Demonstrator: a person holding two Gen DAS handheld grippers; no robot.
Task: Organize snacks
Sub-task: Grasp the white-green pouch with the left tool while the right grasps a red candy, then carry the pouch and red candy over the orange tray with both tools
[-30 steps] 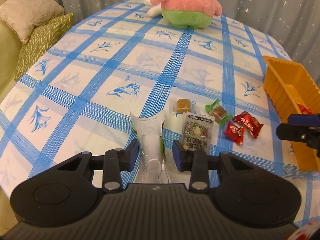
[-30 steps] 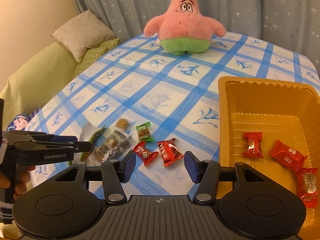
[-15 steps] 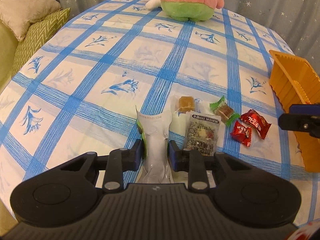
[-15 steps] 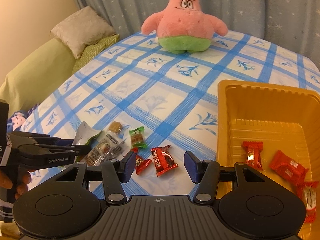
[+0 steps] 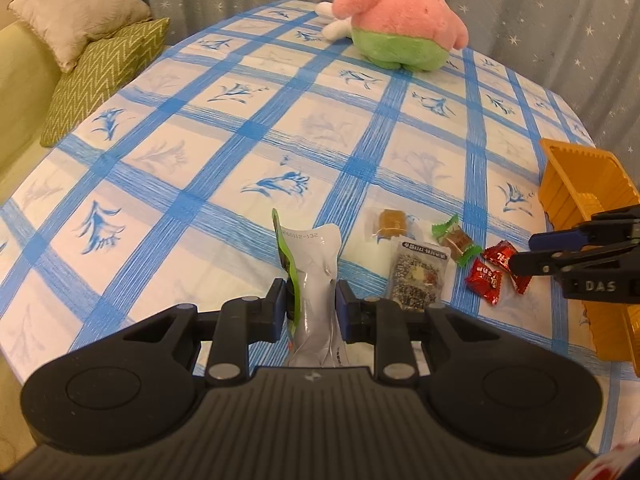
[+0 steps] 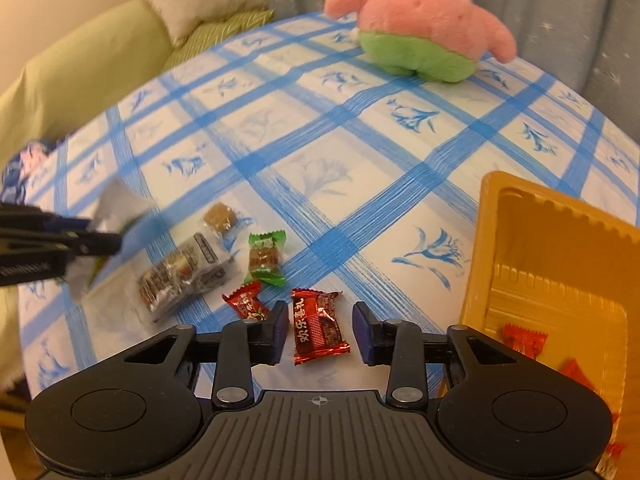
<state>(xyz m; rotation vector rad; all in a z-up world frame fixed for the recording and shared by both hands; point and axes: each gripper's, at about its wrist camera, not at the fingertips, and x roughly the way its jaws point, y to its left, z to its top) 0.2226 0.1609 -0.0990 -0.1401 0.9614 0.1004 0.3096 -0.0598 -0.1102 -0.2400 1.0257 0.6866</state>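
Left gripper (image 5: 311,303) is clamped on the white pouch (image 5: 316,276), pads pressing its sides; the pouch's lower end is hidden behind the gripper body, and in the right view it is only a blur. Right gripper (image 6: 321,328) has just been closing, jaws still apart around the red candy (image 6: 318,326), not touching it. Only the right view looks into the tray (image 6: 490,240), where red candies sit cut off at the edge. On the cloth (image 5: 256,128) between lie a second red candy (image 6: 245,304), green candy (image 6: 265,258), nut bar (image 6: 180,276) and caramel (image 6: 218,216). Plush (image 5: 400,24) sits far back.
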